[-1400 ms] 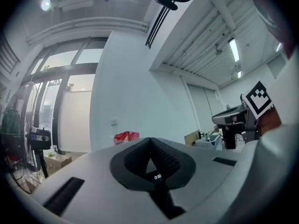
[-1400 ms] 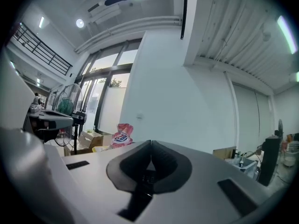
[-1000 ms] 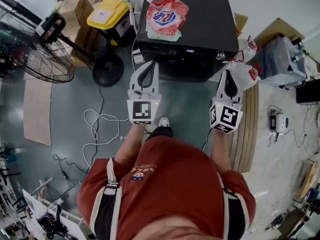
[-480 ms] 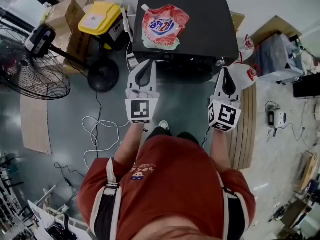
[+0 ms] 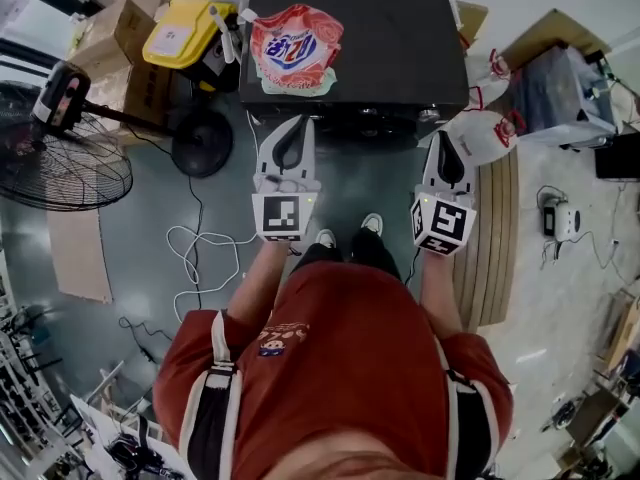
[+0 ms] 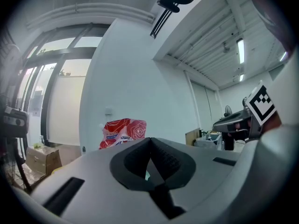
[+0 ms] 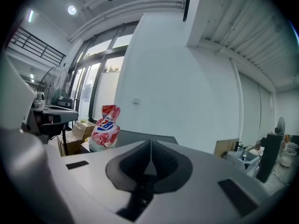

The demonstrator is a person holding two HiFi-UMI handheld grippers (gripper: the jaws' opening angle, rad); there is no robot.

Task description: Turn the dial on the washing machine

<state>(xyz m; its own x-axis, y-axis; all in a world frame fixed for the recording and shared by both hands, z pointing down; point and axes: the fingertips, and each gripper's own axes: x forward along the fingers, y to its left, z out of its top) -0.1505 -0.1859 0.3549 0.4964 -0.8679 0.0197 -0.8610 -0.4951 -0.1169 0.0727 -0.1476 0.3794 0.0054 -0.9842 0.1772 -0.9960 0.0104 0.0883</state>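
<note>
Head view first: you've stepped in on the washing machine [image 5: 400,28]. A second ago one shoe showed below the grippers; now both are planted just short of its front. The left gripper [image 5: 292,121] and right gripper [image 5: 447,138] have come forward and down with you, and their tips now sit at the machine's front edge instead of hanging back over the floor. The detergent pouch [image 5: 295,48] lies on the lid as before; it only slid in frame because your head moved. The dial should be on the front control strip [image 5: 360,118]. There's a small pale knob-like spot near its right end, close to your right gripper, but it's too small to call.

Left gripper view: the jaws are pressed together, the ribbed pads meeting in one seam at the left gripper [image 6: 150,143], with nothing between them. The pouch [image 6: 122,133] peeks over the top, so you're aimed level across the lid, above the control strip.

Right gripper view: same here. The right gripper [image 7: 150,147] is closed tip to tip and empty, with the pouch [image 7: 105,127] off to the left on the machine's top [image 7: 140,136].

So the approach looks nearly done, but no dial is framed in either gripper view. My read is that you'll need to drop lower, open one pair of jaws and line it up with the knob.
</note>
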